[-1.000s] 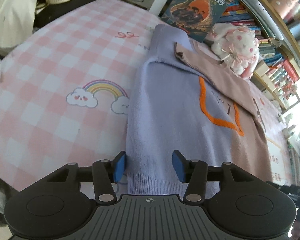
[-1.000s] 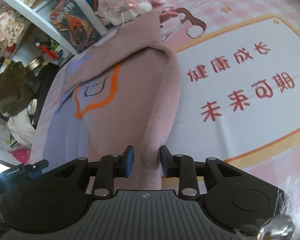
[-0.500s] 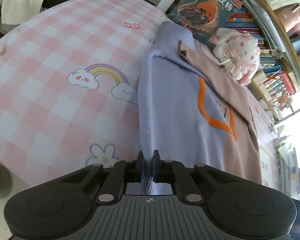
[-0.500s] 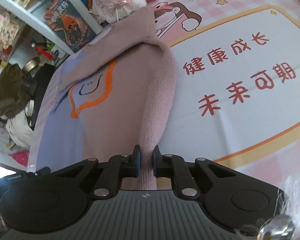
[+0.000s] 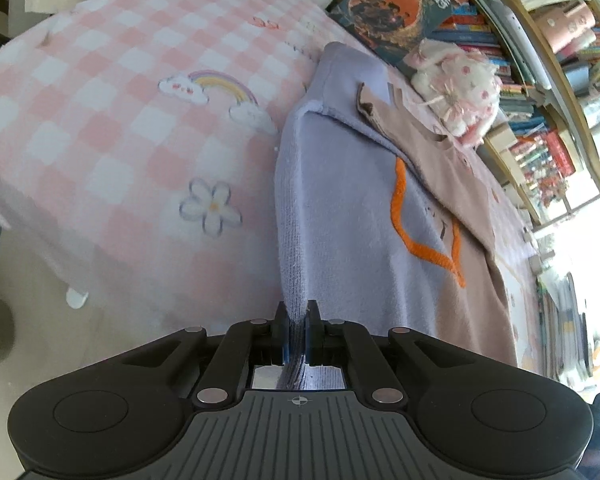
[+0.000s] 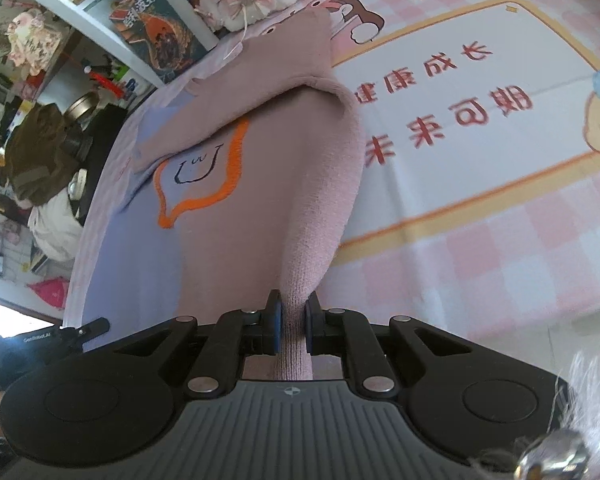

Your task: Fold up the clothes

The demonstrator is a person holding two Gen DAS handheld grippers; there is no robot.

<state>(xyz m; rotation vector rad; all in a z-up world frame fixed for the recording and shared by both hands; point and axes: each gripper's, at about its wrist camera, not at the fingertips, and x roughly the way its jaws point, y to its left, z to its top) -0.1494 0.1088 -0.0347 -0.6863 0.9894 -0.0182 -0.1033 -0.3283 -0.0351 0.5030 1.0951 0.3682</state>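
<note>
Both grippers are pinching the sweater (image 5: 340,208) spread ahead on the checked bedcover (image 5: 112,128): left gripper (image 5: 296,330) nipping its lilac hem, right gripper (image 6: 293,326) its pink hem.

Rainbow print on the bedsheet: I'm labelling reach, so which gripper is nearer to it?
Left. The left gripper clamps the sweater's lilac edge, which lies beside the rainbow print. The right gripper clamps the pink edge on the garment's far side.
</note>
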